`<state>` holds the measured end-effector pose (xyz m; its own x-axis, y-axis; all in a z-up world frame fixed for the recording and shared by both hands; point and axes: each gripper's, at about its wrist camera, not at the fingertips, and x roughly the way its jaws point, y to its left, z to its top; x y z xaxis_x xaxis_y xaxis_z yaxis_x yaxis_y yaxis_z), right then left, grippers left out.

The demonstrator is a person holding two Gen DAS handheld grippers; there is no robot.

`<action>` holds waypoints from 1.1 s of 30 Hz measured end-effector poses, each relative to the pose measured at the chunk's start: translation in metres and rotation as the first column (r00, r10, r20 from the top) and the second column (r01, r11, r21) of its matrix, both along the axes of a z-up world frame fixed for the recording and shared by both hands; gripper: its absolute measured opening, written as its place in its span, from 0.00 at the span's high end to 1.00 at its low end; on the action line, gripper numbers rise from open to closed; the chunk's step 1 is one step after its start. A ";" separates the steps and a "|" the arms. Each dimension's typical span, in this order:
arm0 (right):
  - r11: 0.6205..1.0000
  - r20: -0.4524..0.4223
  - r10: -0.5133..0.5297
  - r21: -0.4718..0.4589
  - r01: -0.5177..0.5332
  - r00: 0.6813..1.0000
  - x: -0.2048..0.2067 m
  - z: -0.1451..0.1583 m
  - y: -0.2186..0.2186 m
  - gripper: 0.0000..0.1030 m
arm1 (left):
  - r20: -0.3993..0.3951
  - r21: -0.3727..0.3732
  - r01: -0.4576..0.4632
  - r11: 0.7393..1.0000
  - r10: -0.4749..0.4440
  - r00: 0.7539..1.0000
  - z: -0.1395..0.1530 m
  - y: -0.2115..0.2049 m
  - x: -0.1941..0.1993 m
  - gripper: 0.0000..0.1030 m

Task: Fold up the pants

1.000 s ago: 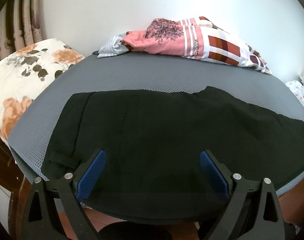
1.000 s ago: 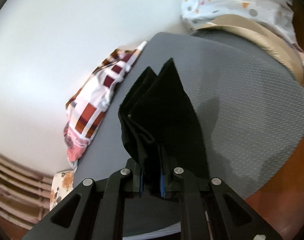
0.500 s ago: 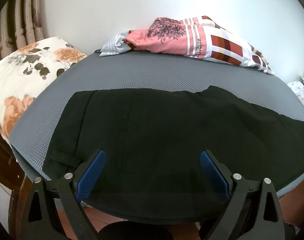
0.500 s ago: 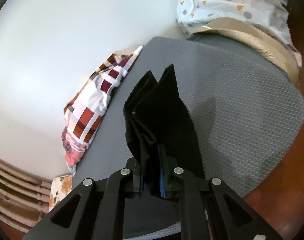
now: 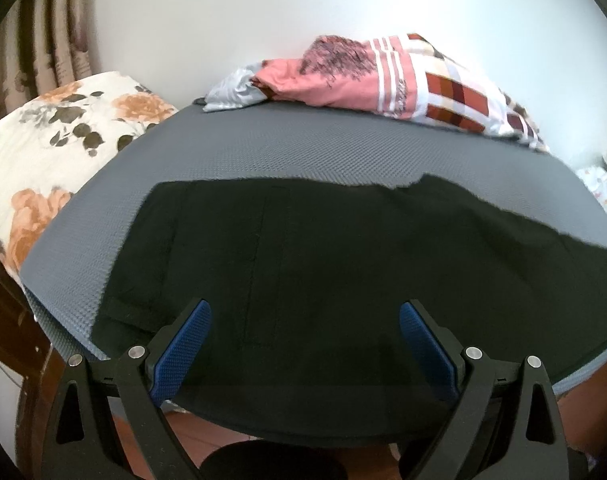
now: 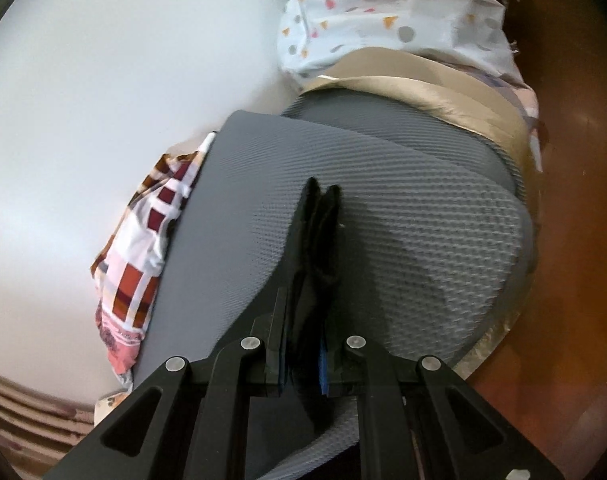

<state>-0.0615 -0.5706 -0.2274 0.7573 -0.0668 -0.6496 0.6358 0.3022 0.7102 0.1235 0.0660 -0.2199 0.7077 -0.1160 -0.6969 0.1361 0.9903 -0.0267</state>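
Pants, black, lie spread flat on the gray mat that we see ahead of and under our left gripper. Its jaws stand wide apart over the cloth, and nothing is between them. Beyond it, at the far edge of the mat, lies a pink checked cloth. Our right gripper is closed tight on a bunched end of the pants, which sticks out forward between the blue pads.
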 end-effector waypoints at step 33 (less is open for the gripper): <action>0.997 0.088 0.070 -0.030 -0.067 0.994 0.008 0.017 0.012 0.90 | 0.008 -0.079 0.021 0.997 -0.020 1.000 0.041 0.024 -0.014 0.08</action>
